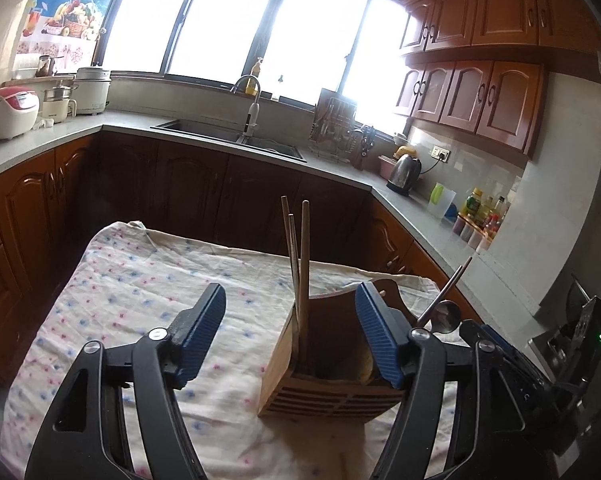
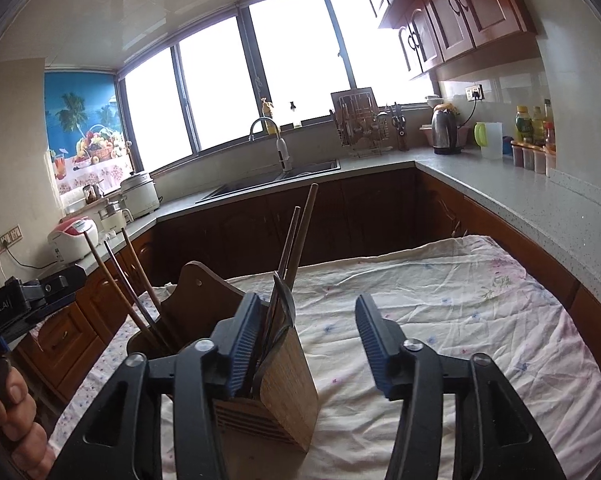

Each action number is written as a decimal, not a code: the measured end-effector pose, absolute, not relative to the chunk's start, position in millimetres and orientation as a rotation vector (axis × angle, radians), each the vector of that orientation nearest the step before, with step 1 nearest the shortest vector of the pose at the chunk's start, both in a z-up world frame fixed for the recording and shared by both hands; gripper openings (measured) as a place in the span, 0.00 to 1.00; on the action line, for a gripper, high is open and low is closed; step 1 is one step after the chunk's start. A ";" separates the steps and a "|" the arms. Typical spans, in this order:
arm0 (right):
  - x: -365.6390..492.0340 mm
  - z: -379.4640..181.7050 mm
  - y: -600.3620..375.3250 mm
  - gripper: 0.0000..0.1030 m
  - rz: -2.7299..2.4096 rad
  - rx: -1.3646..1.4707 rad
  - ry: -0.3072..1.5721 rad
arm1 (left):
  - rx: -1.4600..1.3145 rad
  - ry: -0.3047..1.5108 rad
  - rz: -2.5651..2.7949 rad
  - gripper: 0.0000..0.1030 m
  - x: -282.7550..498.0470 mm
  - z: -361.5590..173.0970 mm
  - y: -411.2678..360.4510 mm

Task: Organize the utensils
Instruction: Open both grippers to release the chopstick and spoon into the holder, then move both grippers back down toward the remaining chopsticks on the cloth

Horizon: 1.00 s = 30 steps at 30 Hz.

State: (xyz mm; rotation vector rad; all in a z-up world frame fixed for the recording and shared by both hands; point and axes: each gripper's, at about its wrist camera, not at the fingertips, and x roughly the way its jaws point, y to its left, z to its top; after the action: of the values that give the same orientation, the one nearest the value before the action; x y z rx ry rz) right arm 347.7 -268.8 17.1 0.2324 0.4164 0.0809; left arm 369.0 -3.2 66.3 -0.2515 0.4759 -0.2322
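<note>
A wooden utensil holder (image 1: 328, 380) stands on the cloth-covered table (image 1: 140, 292). Wooden chopsticks (image 1: 302, 264) stand upright in its left compartment. A metal spoon (image 1: 444, 316) leans out on its right side. My left gripper (image 1: 290, 332) is open and empty, its right finger over the holder's opening. In the right wrist view the holder (image 2: 288, 380) sits at lower left with chopsticks (image 2: 296, 236) and a spoon (image 2: 282, 304) in it, and more chopsticks (image 2: 136, 288) in the other compartment. My right gripper (image 2: 308, 340) is open and empty, its left finger beside the holder.
Kitchen counters wrap around the table, with a sink (image 1: 236, 136), rice cookers (image 1: 8, 114), a kettle (image 1: 404, 172) and bottles (image 1: 480, 212). The other gripper and a hand (image 2: 16, 412) show at the right wrist view's left edge. Cabinets stand below the counters.
</note>
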 end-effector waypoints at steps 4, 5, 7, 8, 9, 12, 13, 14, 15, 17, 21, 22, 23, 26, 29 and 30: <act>328.8 21.2 -280.5 0.74 0.105 0.280 0.420 | -0.254 0.482 -0.200 0.83 349.9 66.8 5.2; 323.4 22.5 -283.5 0.79 0.107 0.289 0.422 | -0.259 0.485 -0.200 0.84 344.6 66.2 7.3; 311.7 24.2 -289.0 0.83 0.113 0.307 0.421 | -0.269 0.500 -0.195 0.87 334.1 63.3 11.2; 305.8 24.7 -291.5 0.83 0.114 0.314 0.424 | -0.271 0.507 -0.196 0.87 328.6 61.4 12.2; 300.2 25.1 -293.5 0.83 0.116 0.321 0.431 | -0.271 0.514 -0.200 0.87 322.7 59.5 12.7; 282.4 25.3 -299.3 0.84 0.123 0.342 0.449 | -0.266 0.542 -0.201 0.88 306.0 52.2 11.2; 275.7 25.2 -300.3 0.84 0.124 0.344 0.454 | -0.265 0.552 -0.203 0.88 300.7 49.3 10.6; 269.1 25.0 -302.0 0.84 0.123 0.347 0.458 | -0.265 0.562 -0.208 0.88 295.1 46.4 9.9; 262.7 24.3 -303.3 0.84 0.124 0.349 0.463 | -0.265 0.574 -0.210 0.88 290.8 44.0 8.9; 250.0 23.1 -305.0 0.84 0.122 0.354 0.471 | -0.264 0.592 -0.214 0.88 280.9 39.2 6.4; 225.8 17.7 -310.8 0.85 0.113 0.370 0.486 | -0.255 0.621 -0.223 0.88 258.0 28.7 3.3; 220.7 16.3 -311.7 0.85 0.106 0.364 0.492 | -0.253 0.629 -0.225 0.88 252.7 25.8 2.9; 216.0 15.2 -313.0 0.85 0.099 0.358 0.498 | -0.251 0.638 -0.226 0.88 247.8 22.9 3.1; 199.9 12.1 -318.5 0.85 0.084 0.362 0.513 | -0.246 0.669 -0.229 0.88 235.0 14.0 2.9; 182.0 6.5 -323.8 0.85 0.067 0.368 0.524 | -0.248 0.695 -0.229 0.88 223.8 5.5 4.2; 177.2 3.9 -324.7 0.85 0.064 0.364 0.534 | -0.247 0.704 -0.229 0.88 220.7 2.6 4.8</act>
State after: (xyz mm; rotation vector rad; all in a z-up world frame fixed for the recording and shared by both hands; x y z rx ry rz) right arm 177.2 -324.7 3.9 0.3638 0.5341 0.0636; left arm 220.7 4.8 2.6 -0.2474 0.7040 -0.2292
